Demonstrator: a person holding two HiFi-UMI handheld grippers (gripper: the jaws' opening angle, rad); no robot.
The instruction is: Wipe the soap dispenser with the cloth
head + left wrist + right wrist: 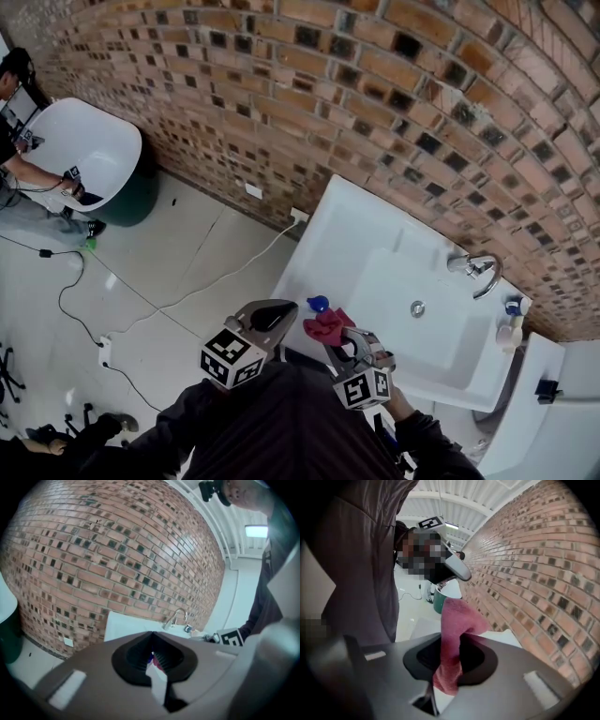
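Note:
A cream soap dispenser [510,330] with a blue top stands at the far right of the white sink [347,225], beside the faucet; the left gripper view shows the dispenser [199,633] small and far off. My right gripper [339,339] is shut on a red cloth [328,324] above the sink's near rim. In the right gripper view the cloth [457,618] sticks up from between the jaws of that gripper [450,660]. My left gripper [289,311] is shut, and nothing shows in the jaws of this gripper [152,654]. A small blue thing [318,303] lies just past its tip; what it is I cannot tell.
The faucet [480,270] and drain [417,307] lie in the basin, backed by a brick wall [375,84]. A white fixture [553,422] stands at the right. On the floor at left run cables [141,295], and a person [19,169] works at a white tub [84,150].

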